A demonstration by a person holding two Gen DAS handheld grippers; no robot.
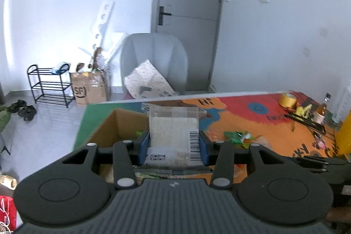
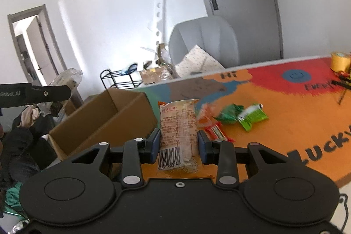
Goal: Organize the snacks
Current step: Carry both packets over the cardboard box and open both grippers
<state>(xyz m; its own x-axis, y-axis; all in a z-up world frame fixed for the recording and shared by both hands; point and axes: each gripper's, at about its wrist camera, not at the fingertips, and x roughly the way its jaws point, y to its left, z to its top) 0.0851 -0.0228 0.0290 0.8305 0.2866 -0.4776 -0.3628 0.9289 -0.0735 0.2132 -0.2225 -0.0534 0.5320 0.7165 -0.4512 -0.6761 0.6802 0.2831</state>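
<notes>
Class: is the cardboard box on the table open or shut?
Open. The box has its top flaps up and its brown inside walls show; in the left view something green lies inside. How full it is, cannot tell.

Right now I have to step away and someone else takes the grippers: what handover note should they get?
Left gripper: shut on a clear snack packet, held over the open cardboard box.
Right gripper: shut on an orange-wrapped pastry, beside the box.
Done: both picked up.
Left: drop both in; then the green packets and red packets lying on the table mat.
</notes>
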